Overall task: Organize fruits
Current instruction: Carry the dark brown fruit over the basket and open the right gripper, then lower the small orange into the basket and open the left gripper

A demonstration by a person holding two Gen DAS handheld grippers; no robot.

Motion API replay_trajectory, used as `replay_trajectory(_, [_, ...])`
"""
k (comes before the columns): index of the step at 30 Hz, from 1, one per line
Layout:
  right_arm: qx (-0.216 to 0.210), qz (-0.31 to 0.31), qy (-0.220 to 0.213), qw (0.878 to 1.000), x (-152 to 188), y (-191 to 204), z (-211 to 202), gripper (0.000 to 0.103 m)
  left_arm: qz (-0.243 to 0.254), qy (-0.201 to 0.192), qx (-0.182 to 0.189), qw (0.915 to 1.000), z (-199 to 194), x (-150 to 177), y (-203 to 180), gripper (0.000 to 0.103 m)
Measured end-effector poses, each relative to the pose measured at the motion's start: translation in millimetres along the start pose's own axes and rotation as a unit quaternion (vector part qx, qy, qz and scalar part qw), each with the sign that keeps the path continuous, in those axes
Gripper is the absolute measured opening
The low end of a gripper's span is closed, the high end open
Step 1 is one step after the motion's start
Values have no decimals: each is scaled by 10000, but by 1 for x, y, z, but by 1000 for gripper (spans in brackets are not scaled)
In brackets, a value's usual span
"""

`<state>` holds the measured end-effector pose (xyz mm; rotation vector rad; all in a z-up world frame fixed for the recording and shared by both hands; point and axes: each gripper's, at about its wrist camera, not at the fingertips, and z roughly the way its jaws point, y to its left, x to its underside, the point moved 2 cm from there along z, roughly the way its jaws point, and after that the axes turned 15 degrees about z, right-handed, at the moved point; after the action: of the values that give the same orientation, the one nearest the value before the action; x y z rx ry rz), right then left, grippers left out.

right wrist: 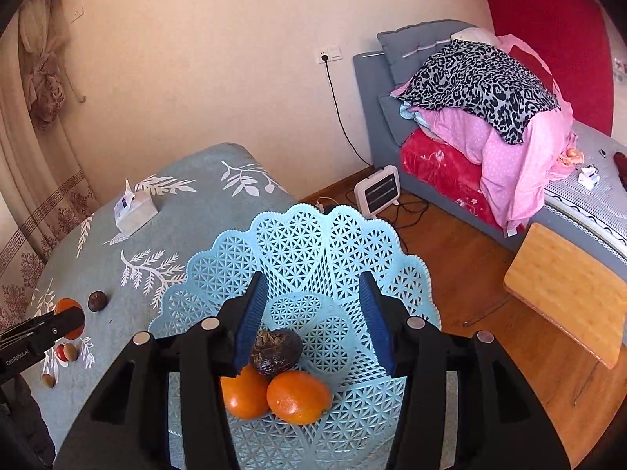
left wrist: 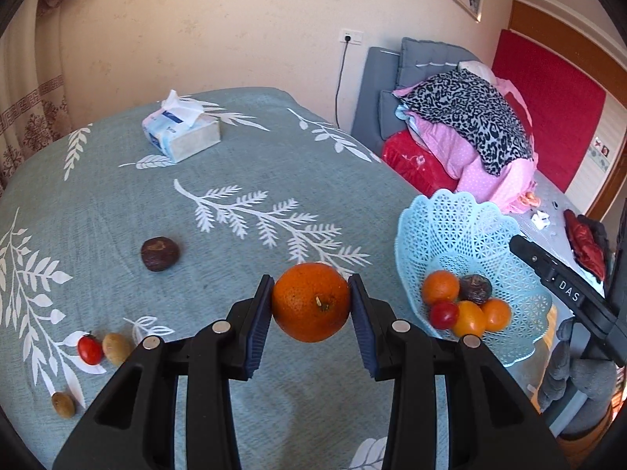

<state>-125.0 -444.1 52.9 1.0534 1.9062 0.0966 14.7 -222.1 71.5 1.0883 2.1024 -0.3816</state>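
Left gripper point(left wrist: 310, 302) clamps a large orange point(left wrist: 310, 307), pads pressed on both sides, lifted clear of the tablecloth point(left wrist: 243, 156). Step in hand: carrying it toward the blue basket point(left wrist: 454, 227) at the table's right edge, which already holds 5 fruits. Right gripper point(right wrist: 313, 325) hangs over the basket, jaws apart, holding nothing. Next move likely needs that gripper cleared from the drop path. Left on the cloth: dark fruit point(left wrist: 160, 253), cherry tomato point(left wrist: 90, 348), 2 small brown fruits; tissue box point(left wrist: 182, 131) well apart.
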Motion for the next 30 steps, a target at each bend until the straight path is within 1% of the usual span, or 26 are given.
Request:
replay_trajectory(5, [-10,-13,-87,10000,0,-6,-3,50,315,1,260,9992,14,-12,-34,39])
replay_trajectory(9, [-71,29,-36,10000,2,-10,-2,50,562,-23,429,9975,26,-18,-53,39])
replay_trajectory(13, [-103,37,58,9999,7,-10,3,50,859,-105,705,9937,37,-22,-73,39])
replay_trajectory(15, [-119,24,88,9999,8,-9,4,50,929,-151,775,9925,41,-23,-79,43])
replay_trajectory(16, [-121,20,89,9999,8,-7,4,50,935,-205,778,9924,41,-23,-80,53])
replay_trajectory(17, [-124,22,82,9999,8,-7,4,50,918,-269,769,9924,40,-23,-79,58])
replay_trajectory(20, [-118,41,64,9999,8,-8,4,50,838,-335,753,9931,37,-23,-72,59])
replay_trajectory(25, [-97,26,80,9999,11,-6,4,50,584,-373,606,9958,29,-23,-54,62])
replay_trajectory(30, [-124,-20,72,9999,12,0,2,50,363,-445,254,9980,16,-19,-30,65])
